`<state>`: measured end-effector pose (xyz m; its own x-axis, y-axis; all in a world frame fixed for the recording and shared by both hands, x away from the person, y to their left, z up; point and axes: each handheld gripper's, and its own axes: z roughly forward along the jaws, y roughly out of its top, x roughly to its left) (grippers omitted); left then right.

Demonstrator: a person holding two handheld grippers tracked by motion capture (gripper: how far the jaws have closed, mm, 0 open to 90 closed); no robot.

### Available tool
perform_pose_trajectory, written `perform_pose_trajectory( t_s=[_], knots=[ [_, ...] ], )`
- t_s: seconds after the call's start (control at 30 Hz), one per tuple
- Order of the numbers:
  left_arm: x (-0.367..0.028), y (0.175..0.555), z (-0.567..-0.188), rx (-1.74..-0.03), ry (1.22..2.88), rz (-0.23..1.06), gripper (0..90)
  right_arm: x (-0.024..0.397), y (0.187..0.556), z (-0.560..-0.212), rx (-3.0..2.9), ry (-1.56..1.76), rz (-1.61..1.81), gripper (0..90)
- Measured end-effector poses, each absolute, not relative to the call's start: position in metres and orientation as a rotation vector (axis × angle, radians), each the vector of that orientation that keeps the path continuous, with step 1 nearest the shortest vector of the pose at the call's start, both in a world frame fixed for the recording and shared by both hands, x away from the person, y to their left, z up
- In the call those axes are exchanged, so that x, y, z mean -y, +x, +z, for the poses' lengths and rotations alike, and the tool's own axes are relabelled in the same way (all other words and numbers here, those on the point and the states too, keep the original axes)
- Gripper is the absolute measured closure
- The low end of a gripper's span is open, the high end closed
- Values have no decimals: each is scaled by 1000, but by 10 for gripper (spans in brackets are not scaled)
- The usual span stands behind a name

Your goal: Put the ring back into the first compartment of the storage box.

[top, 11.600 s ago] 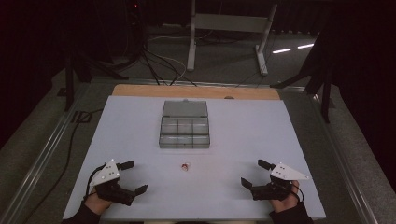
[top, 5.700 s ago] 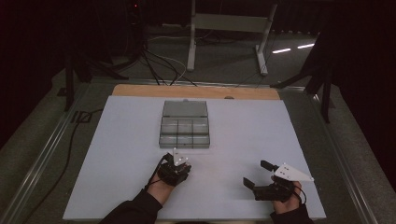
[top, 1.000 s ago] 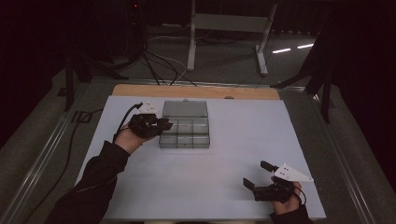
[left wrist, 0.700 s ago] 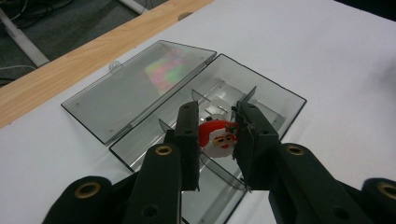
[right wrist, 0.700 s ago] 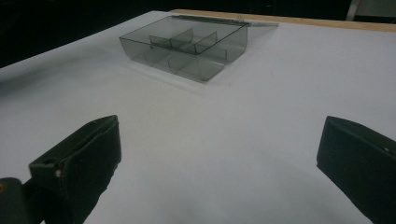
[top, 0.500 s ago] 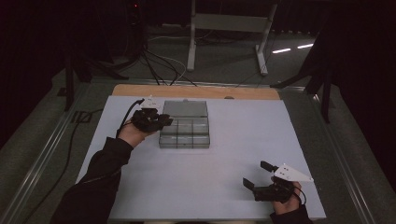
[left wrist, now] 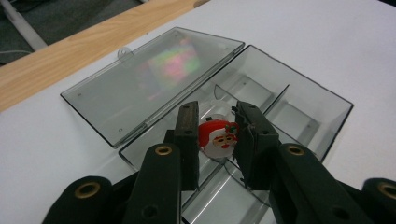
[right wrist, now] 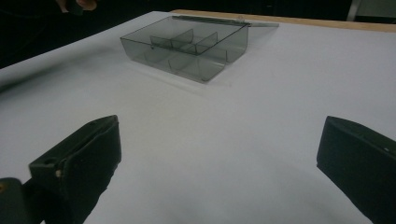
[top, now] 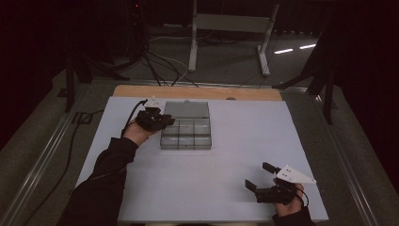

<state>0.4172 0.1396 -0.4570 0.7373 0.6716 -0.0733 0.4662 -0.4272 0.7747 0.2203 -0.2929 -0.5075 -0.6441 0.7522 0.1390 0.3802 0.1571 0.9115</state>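
Left tool (left wrist: 215, 135): I am clamping its jaws on the small Santa charm (left wrist: 218, 135), holding it just above the near-left corner of the divided box (top: 186, 134), over one of its compartments. Charm is sitting face-out between the pads (left wrist: 187, 125), clear of the box walls.

To do the drop well, I judge I should be lowering until the charm is below the rim, keeping it centred between the clear dividers (left wrist: 261, 103), then parting the jaws only slightly so it falls straight and does not bounce into a neighbouring cell. The curved inner partition directly below the jaws is the thing most likely to catch a jaw tip.

Box lid (left wrist: 149, 79) is lying open and flat behind the box, hinged along the back edge, out of my way. The wooden strip (top: 197, 92) is running along the far edge of the white worktop (top: 197, 188).

Right tool (top: 268, 181): I am resting it on the worktop near the front right, jaws wide apart, nothing between them, well apart from the box.
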Motion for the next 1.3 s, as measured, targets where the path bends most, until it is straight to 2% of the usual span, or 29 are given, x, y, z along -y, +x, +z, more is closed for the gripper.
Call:
perform_pose_trajectory(
  t_s=[0.87, 1.3],
  knots=[
    [-136, 430, -499, -942, 2138, 267, 722, 294, 221, -508, -2094, 1085, 1486, 0],
    [-129, 434, -505, -973, 2195, 266, 719, 294, 220, -508, -2093, 1083, 1486, 0]
  ],
)
